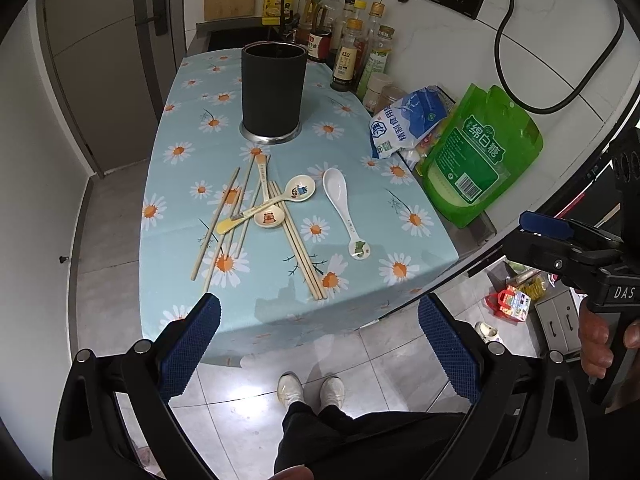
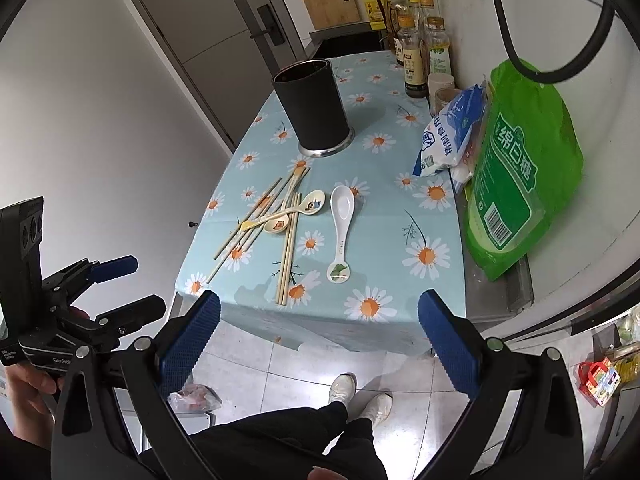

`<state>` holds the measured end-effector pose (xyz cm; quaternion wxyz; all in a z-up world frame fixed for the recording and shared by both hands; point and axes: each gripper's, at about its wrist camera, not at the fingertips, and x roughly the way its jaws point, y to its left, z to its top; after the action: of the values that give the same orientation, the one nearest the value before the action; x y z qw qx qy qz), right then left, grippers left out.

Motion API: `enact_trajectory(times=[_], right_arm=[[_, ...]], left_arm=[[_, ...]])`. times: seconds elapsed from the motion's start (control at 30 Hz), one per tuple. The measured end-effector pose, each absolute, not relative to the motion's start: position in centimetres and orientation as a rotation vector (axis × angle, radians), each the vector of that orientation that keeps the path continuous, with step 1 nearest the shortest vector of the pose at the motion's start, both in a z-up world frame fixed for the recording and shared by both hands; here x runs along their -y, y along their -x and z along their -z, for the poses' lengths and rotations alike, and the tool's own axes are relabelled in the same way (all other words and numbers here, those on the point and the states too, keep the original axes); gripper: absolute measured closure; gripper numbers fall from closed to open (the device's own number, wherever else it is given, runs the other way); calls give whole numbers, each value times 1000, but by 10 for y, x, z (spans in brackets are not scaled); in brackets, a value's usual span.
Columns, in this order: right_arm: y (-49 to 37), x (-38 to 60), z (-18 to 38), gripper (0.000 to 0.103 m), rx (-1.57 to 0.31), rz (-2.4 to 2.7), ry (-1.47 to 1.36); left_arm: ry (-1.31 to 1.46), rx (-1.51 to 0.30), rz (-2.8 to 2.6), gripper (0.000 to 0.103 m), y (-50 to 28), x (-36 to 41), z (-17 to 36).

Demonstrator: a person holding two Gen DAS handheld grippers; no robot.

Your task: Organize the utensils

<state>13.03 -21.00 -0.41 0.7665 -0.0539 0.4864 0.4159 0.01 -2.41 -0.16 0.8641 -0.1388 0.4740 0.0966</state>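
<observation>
A black cylindrical utensil holder (image 1: 273,90) (image 2: 314,110) stands upright at the back of the daisy-print table (image 1: 192,264) (image 2: 400,248). In front of it lie several wooden chopsticks (image 1: 304,256) (image 2: 289,248) with two cartoon-print spoons (image 1: 300,191) (image 2: 313,205) crossed over them. A white spoon (image 1: 340,204) (image 2: 342,220) lies alone to their right. My left gripper (image 1: 320,344) is open and empty, held off the table's front edge. My right gripper (image 2: 320,340) is also open and empty, off the front edge; it shows at the right of the left wrist view (image 1: 556,236).
A green sugar bag (image 1: 480,156) (image 2: 520,168) and a blue-white salt bag (image 1: 408,120) (image 2: 452,132) lean at the table's right side. Several sauce bottles (image 1: 352,52) (image 2: 416,48) stand at the back right. A sink with faucet (image 1: 276,0) is behind. My feet stand on the tiled floor below.
</observation>
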Motion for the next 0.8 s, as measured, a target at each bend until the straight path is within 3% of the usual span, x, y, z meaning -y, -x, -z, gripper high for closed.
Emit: enact_trajectory(times=[0.8], right_arm=[[-128,217,10,5,-1084,-965,106]], left_arm=[[298,-1007,-237,7,7,34,0]])
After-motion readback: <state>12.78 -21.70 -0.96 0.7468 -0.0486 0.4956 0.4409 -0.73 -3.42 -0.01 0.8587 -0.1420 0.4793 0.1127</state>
